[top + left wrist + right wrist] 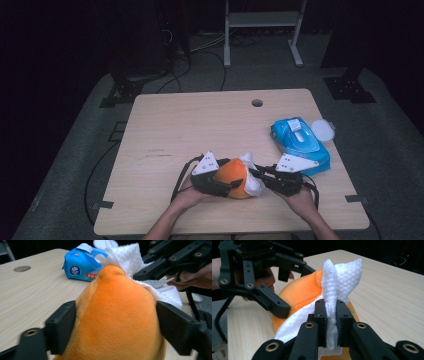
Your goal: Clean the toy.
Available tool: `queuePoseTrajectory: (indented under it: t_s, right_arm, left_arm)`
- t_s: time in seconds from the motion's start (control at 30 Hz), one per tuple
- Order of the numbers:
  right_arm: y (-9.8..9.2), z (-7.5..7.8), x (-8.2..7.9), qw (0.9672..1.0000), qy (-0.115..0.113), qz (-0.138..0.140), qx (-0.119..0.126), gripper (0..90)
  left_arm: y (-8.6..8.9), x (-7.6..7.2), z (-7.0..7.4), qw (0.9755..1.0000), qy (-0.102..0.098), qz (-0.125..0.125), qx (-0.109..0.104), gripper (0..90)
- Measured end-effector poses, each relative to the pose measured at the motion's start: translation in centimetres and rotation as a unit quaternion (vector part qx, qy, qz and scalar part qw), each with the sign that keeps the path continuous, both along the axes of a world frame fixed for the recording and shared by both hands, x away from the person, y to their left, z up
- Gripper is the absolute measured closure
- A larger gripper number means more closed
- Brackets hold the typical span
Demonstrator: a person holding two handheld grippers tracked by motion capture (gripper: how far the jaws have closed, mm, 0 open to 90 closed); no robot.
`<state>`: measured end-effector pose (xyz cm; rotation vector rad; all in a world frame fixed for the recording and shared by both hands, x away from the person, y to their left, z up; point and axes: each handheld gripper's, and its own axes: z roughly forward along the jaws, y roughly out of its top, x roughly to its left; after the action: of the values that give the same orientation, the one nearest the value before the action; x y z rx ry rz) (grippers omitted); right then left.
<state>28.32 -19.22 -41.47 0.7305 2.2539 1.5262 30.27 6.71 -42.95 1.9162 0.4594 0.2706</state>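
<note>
Orange plush toy, snout toward wipe-pinching right gripper, clamped by left gripper.

The bench lies bare to the left and far side of the orange plush toy; the blue wet-wipe pack blocks the right, near the right gripper

Right gripper: black jaws pinched on a fold of white wipe, which stands upright above them and drapes over an orange plush toy. Left gripper: upper left, one jaw against the toy's side, hand behind. All on a light wooden table.
</note>
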Motion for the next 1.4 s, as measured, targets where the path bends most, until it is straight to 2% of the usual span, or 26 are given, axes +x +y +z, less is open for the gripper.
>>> queuePoseTrajectory:
  t_s: [0.1, 0.2, 0.27, 0.33, 0.4, 0.47, 0.5, 0.6, 0.63, 0.7, 0.73, 0.77, 0.83, 0.9, 0.97, 1.03, 1.1, 1.17, 1.2, 1.27, 1.33, 1.4]
  right_arm:
    - [0.4, 1.0, -0.5, 0.9997, -0.015, 0.011, 0.014, 80.6]
    - [0.5, 1.2, -0.7, 0.9996, -0.021, 0.017, 0.009, 80.6]
    - [0.1, 0.7, -0.5, 0.9998, -0.012, 0.016, 0.008, 80.6]
    - [-0.2, 0.2, -0.3, 0.9999, -0.01, 0.009, -0.004, 80.7]
    - [-0.4, -0.2, -0.2, 1.0, -0.001, 0.007, 0.001, 80.7]
    - [-0.5, -0.3, -0.1, 1.0, 0.0, 0.007, -0.001, 80.7]
    - [-0.5, -0.4, 0.0, 1.0, -0.001, 0.006, -0.002, 80.7]
    - [-0.7, -0.3, 0.0, 1.0, -0.001, -0.001, -0.004, 80.7]
    - [-0.8, 0.0, -0.2, 0.9999, -0.01, -0.007, -0.007, 80.7]
    - [-0.6, 0.9, -0.7, 0.9995, -0.029, -0.014, -0.001, 80.7]
    - [-0.6, 0.9, -0.7, 0.9995, -0.029, -0.014, -0.001, 80.7]
    - [-0.1, 1.8, -1.2, 0.999, -0.044, -0.003, 0.012, 80.6]
    - [0.4, 2.0, -1.5, 0.9985, -0.055, 0.001, 0.0, 80.6]
    - [0.4, 1.7, -1.2, 0.9986, -0.052, 0.004, -0.008, 80.7]
    - [-0.2, 1.1, -0.8, 0.9994, -0.032, 0.008, -0.011, 80.8]
    - [-0.4, 0.9, -0.8, 0.9995, -0.027, 0.004, -0.015, 80.7]
    - [-0.6, 0.7, -0.9, 0.9995, -0.027, 0.002, -0.018, 80.7]
    - [-0.7, 0.7, -0.7, 0.9997, -0.022, 0.004, -0.014, 80.7]
    - [-0.6, 0.7, -0.7, 0.9997, -0.022, 0.005, -0.014, 80.7]
    - [-0.5, 0.6, -0.7, 0.9996, -0.022, 0.005, -0.019, 80.6]
    - [-0.7, 0.7, -0.8, 0.9996, -0.022, 0.001, -0.019, 80.7]
    - [-0.8, 1.0, -0.8, 0.9996, -0.026, -0.005, -0.011, 80.7]
  left_arm:
    - [-0.7, -0.6, 0.1, 0.9998, -0.013, -0.011, 0.007, 26.3]
    - [-0.7, -0.8, 0.4, 0.9995, -0.016, -0.024, 0.014, 24.0]
    - [-0.1, -0.4, 0.6, 0.9994, -0.006, -0.032, 0.004, 21.0]
    - [0.5, 0.2, 0.7, 0.9995, 0.011, -0.026, -0.01, 16.9]
    - [0.6, 0.6, 0.5, 0.9997, 0.021, -0.01, -0.005, 10.1]
    - [0.5, 0.9, 0.1, 0.999, 0.042, -0.016, -0.01, 9.1]
    - [0.5, 0.9, -0.1, 0.9988, 0.044, -0.017, -0.011, 11.1]
    - [0.2, 0.3, -0.1, 0.9997, 0.023, -0.006, -0.006, 24.0]
    - [0.0, 0.1, 0.0, 0.9998, 0.018, -0.001, -0.004, 26.1]
    - [-0.5, -0.2, 0.1, 1.0, 0.004, -0.006, 0.001, 29.4]
    - [-0.5, -0.2, 0.1, 1.0, 0.004, -0.006, 0.001, 29.9]
    - [-1.1, -0.7, 0.2, 0.9999, -0.008, -0.007, 0.007, 30.0]
    - [-1.3, -0.9, 0.3, 0.9998, -0.01, -0.011, 0.011, 28.8]
    - [-1.0, -0.7, 0.3, 0.9995, 0.0, -0.032, 0.005, 25.8]
    - [-0.2, -0.1, 0.3, 0.9983, 0.01, -0.056, -0.009, 20.9]
    - [0.5, 0.6, 0.2, 0.9976, 0.031, -0.057, -0.024, 17.1]
    - [0.9, 1.3, -0.1, 0.9972, 0.055, -0.043, -0.026, 9.6]
    - [0.5, 1.7, -1.0, 0.9941, 0.089, -0.052, -0.034, 7.6]
    - [0.4, 1.6, -1.4, 0.9937, 0.091, -0.056, -0.033, 7.6]
    - [0.2, 1.4, -1.8, 0.9935, 0.09, -0.057, -0.042, 10.5]
    - [0.4, 1.4, -1.3, 0.9948, 0.08, -0.052, -0.036, 22.1]
    - [0.3, 0.9, -0.5, 0.9967, 0.06, -0.046, -0.03, 29.2]
